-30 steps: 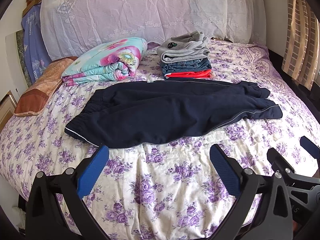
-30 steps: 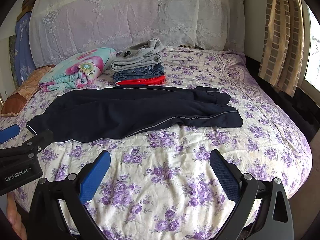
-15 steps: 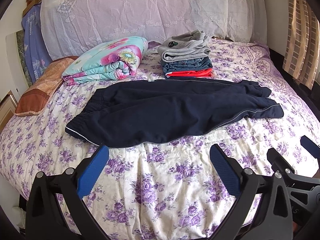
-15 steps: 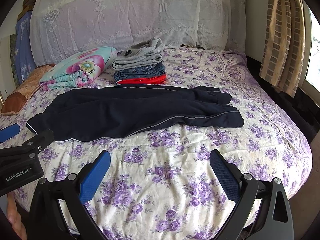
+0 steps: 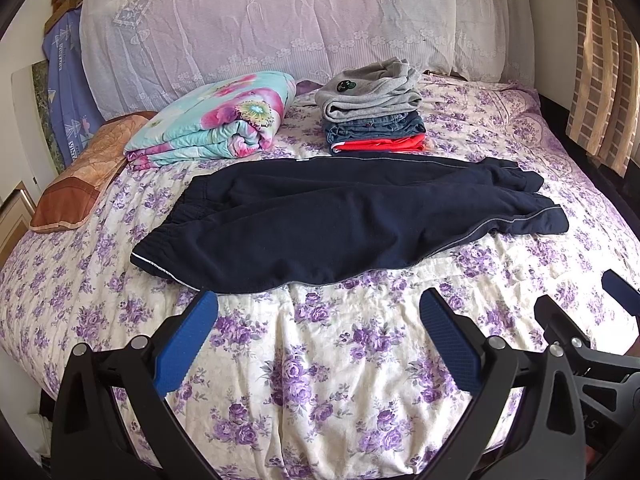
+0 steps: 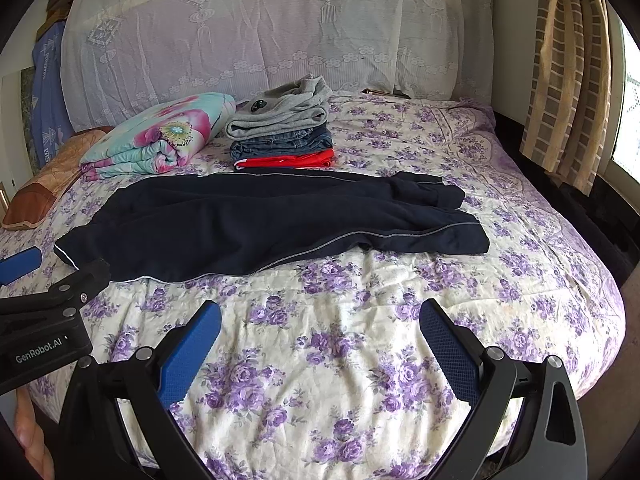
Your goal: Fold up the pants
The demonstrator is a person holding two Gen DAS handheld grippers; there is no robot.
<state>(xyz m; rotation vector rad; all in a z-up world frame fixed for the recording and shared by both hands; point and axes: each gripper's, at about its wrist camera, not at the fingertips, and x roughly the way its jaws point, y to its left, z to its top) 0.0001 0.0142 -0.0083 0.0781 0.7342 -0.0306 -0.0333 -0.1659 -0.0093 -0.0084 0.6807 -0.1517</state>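
Dark navy pants lie flat across the flowered bed, waistband to the left and leg cuffs to the right, one leg lying over the other. My left gripper hovers open above the bedsheet just short of the pants' near edge, close to the waistband side. My right gripper is open too, over bare sheet in front of the pants' middle. Neither holds anything. Each gripper shows at the edge of the other's view.
A stack of folded clothes, grey on top, then denim and red, sits just behind the pants. A rolled floral quilt and a brown pillow lie at the back left. A curtain hangs on the right.
Both grippers have eased slightly forward and down toward the pants; the pants and other items have not moved.
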